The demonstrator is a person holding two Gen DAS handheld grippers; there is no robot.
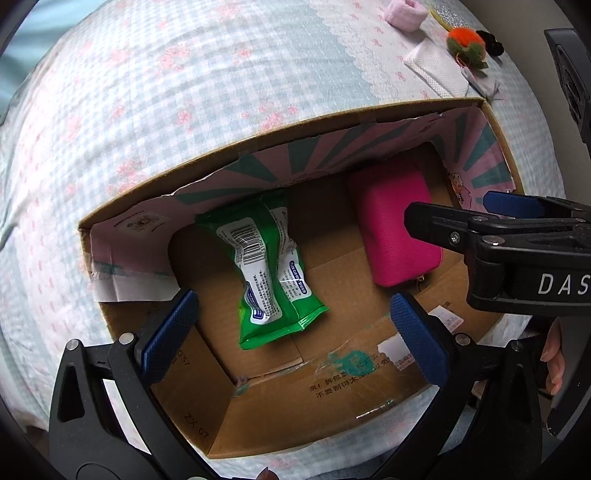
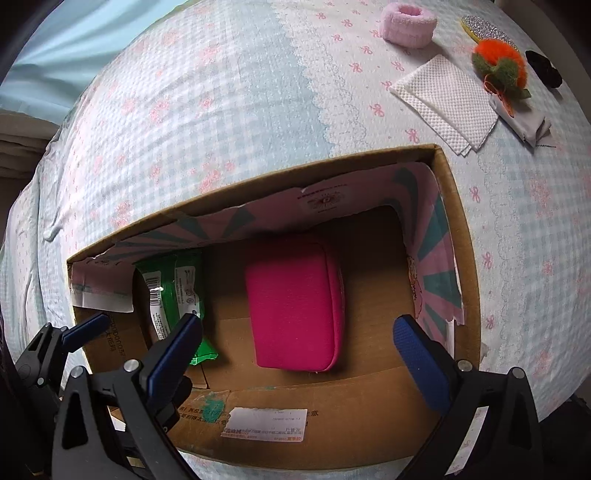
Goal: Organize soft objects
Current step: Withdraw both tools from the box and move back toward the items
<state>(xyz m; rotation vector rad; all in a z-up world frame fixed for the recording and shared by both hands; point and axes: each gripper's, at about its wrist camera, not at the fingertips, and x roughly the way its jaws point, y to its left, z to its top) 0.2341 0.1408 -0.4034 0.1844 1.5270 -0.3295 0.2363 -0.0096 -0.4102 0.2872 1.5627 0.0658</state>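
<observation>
An open cardboard box (image 1: 332,398) (image 2: 458,236) sits on a checked bedspread. Inside lie a green wet-wipes pack (image 1: 266,266) (image 2: 173,291) on the left and a magenta pouch (image 1: 395,229) (image 2: 295,302) on the right. My left gripper (image 1: 295,328) is open and empty above the box's near side, over the green pack. My right gripper (image 2: 299,350) is open and empty above the magenta pouch; it also shows in the left wrist view (image 1: 454,210). The left gripper's fingers (image 2: 85,328) show at the right wrist view's lower left.
Beyond the box's far right corner on the bed lie a pink wristband (image 2: 408,20) (image 1: 404,14), a white mesh cloth (image 2: 443,99) (image 1: 436,66), an orange-green felt toy (image 2: 500,64) (image 1: 465,44), a grey cloth (image 2: 528,125), a black scrunchie (image 2: 543,68) and a glittery item (image 2: 480,26).
</observation>
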